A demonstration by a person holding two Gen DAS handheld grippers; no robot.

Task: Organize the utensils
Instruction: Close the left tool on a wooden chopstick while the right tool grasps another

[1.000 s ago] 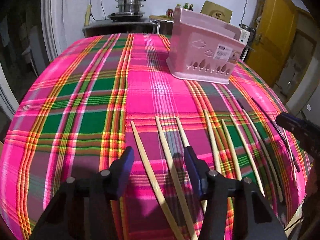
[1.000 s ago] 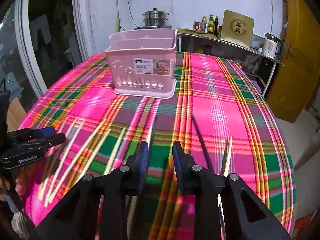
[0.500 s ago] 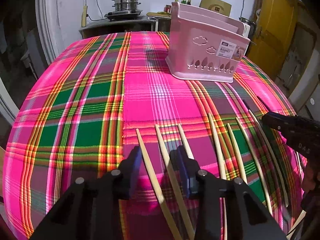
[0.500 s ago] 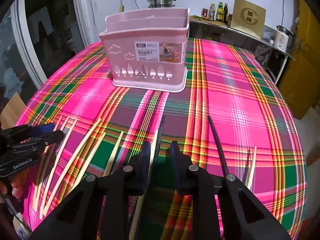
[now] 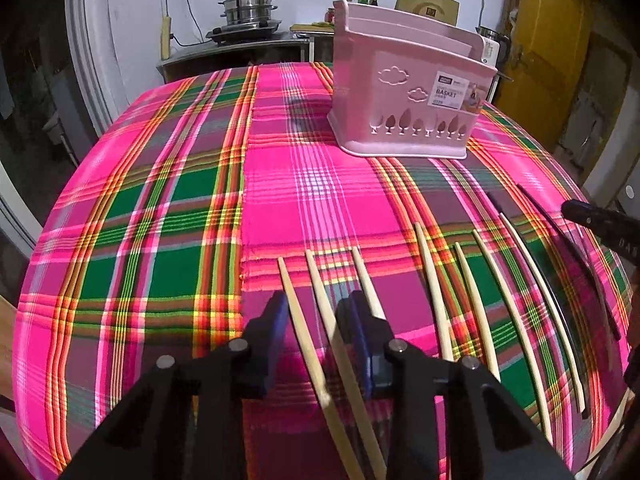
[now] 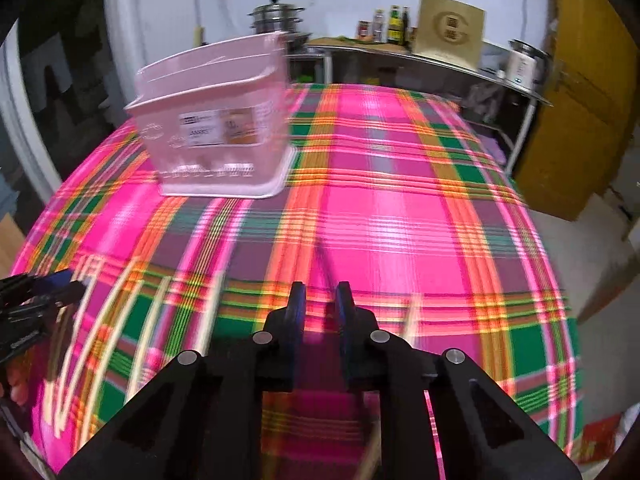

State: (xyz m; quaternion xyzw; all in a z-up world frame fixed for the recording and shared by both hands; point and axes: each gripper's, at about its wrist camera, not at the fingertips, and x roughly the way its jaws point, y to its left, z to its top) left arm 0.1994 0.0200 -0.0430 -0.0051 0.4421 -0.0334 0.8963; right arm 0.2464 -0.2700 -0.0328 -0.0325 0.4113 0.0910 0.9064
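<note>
Several pale wooden chopsticks [image 5: 480, 300] lie side by side on the plaid tablecloth [image 5: 160, 220]. Two black chopsticks [image 5: 560, 236] lie further right. A pink utensil basket [image 5: 404, 100] stands upright at the back, blurred in the right wrist view [image 6: 212, 132]. My left gripper [image 5: 318, 316] is low over the cloth and its jaws are closing around two wooden chopsticks [image 5: 308, 344], which still lie apart. My right gripper [image 6: 321, 304] has its pads a narrow gap apart, with cloth showing between them. Blur hides whether a faint dark streak leading up from that gap is a chopstick.
A steel pot [image 5: 248, 4] sits on a stove behind the table. Beside it is a counter with bottles [image 6: 392, 20] and a kettle [image 6: 524, 64]. A yellow door [image 5: 560, 40] is at the right. The table's right edge drops to the floor.
My left gripper's jaws have narrowed around the two leftmost chopsticks. My right gripper's jaws have narrowed too, and it has swung right, so the basket has slid left in its blurred view.
</note>
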